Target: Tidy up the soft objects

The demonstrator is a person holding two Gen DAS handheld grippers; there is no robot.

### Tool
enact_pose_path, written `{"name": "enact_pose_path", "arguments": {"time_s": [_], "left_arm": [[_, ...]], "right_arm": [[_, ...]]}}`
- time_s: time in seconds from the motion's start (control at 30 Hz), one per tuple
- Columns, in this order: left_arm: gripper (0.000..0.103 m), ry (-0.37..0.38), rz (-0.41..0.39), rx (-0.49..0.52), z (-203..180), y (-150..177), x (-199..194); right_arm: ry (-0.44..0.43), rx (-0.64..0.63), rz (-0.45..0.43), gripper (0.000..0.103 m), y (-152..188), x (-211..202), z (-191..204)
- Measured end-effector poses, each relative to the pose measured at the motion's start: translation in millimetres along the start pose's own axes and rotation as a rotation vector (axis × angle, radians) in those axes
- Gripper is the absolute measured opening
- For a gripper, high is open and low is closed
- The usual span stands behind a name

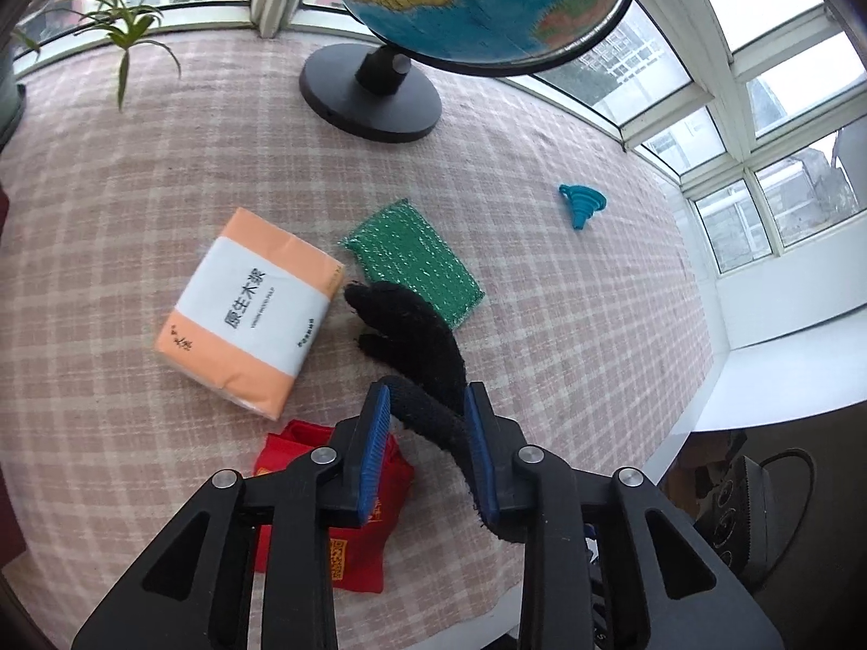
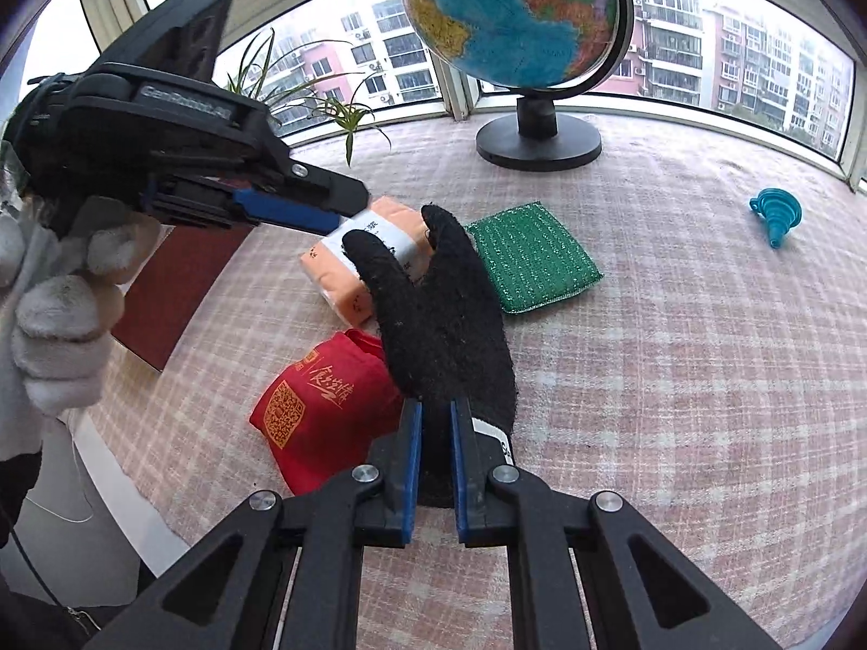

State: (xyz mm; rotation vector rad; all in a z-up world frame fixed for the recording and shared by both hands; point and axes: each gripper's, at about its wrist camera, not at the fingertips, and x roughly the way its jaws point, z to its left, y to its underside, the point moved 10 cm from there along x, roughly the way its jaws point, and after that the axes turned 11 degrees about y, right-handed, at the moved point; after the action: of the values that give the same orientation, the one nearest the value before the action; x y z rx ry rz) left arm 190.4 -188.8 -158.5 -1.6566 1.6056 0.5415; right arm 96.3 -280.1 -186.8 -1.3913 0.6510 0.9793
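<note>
A black knit glove (image 2: 444, 314) hangs above the table, fingers pointing away from me. My right gripper (image 2: 436, 406) is shut on its cuff. In the left wrist view the black glove (image 1: 412, 336) shows through the gap of my left gripper (image 1: 425, 392), whose blue pads stand apart without pressing it. The left gripper (image 2: 347, 200) sits just left of the glove's thumb, held by a white-gloved hand (image 2: 54, 314). On the pink checked cloth lie an orange tissue pack (image 1: 249, 314), a green sponge (image 1: 417, 265) and a red pouch (image 2: 319, 406).
A globe on a black base (image 2: 539, 143) stands at the back by the windows, with a potted plant (image 2: 347, 108) to its left. A teal funnel (image 2: 775, 216) lies far right. The table's white edge (image 1: 720, 395) runs along the right of the left wrist view.
</note>
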Motion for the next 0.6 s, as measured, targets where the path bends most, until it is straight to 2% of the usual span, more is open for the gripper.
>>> {"name": "enact_pose_path", "arguments": {"time_s": [0.07, 0.3, 0.4, 0.5, 0.53, 0.57, 0.6], "left_arm": [[0.053, -0.006, -0.006, -0.012, 3, 3, -2], [0.055, 0.046, 0.026, -0.069, 6, 6, 25], [0.051, 0.047, 0.043, -0.083, 8, 8, 38], [0.032, 0.052, 0.049, -0.103, 10, 9, 47], [0.022, 0.051, 0.046, -0.113, 13, 9, 48], [0.017, 0.052, 0.041, -0.12, 14, 8, 48], [0.017, 0.053, 0.034, -0.125, 15, 8, 47]], "right_arm": [[-0.007, 0.003, -0.001, 0.009, 0, 0, 1], [-0.016, -0.012, 0.002, 0.009, 1, 4, 8], [-0.017, -0.008, 0.005, 0.009, 2, 5, 7], [-0.014, -0.003, 0.004, 0.009, 2, 5, 7], [-0.011, -0.003, 0.004, 0.009, 2, 5, 7], [-0.008, -0.003, 0.004, 0.009, 2, 4, 6], [-0.005, -0.002, 0.003, 0.009, 2, 4, 6]]}}
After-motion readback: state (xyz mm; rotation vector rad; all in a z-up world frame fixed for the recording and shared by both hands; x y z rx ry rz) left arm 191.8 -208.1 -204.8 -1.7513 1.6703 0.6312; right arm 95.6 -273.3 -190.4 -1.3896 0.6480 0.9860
